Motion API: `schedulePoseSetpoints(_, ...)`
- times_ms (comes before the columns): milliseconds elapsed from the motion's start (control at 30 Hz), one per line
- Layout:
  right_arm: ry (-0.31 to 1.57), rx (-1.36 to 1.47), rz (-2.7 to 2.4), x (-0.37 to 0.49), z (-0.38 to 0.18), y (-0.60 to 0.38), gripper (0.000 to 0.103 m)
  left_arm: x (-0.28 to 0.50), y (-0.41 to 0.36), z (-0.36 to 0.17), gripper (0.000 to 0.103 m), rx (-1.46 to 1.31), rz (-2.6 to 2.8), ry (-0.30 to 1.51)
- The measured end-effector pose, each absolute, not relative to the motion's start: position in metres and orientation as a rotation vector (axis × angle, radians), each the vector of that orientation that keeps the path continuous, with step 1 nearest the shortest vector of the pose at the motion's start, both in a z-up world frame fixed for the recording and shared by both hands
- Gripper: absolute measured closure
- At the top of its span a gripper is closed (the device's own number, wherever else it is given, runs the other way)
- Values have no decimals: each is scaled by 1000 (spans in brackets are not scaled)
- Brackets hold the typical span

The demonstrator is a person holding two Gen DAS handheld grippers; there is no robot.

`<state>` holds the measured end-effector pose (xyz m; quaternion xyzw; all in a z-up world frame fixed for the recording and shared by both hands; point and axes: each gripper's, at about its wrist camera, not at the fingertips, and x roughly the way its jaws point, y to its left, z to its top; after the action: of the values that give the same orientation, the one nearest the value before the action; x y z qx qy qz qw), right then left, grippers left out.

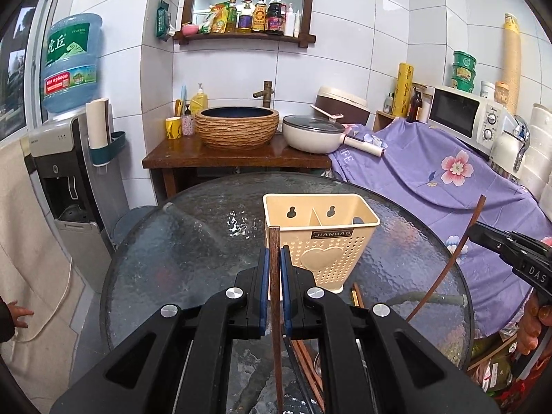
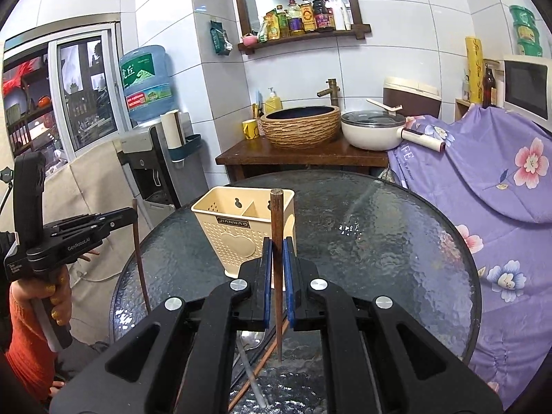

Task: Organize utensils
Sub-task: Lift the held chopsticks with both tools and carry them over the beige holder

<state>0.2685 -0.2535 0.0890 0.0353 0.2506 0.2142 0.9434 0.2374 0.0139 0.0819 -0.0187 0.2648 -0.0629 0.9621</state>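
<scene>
Here: round glass table (image 1: 179, 241), textured top, wet patches. Cream holder (image 1: 319, 238), two compartments, upright mid-table, both compartments apparently empty. Left gripper (image 1: 275, 258), jaws narrow, clamped on one dark chopstick (image 1: 275, 296) held upright, raised above the table in front of the holder. Right gripper (image 2: 277, 252), jaws narrow, clamped on a second chopstick (image 2: 276, 227), also upright and raised. On the near table edge, below the grippers: loose chopsticks (image 2: 265, 362) and a spoon (image 2: 252, 339).
</scene>
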Motion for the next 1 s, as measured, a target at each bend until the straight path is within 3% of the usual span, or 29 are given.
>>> schedulePoseSetpoints(700,491,64,492,275,121,-248,96,248,17,102,96,-47,-150,516)
schedulePoseSetpoints(1000,501,56,548,287,146,-240,96,248,15,142,96,-33,-191,475)
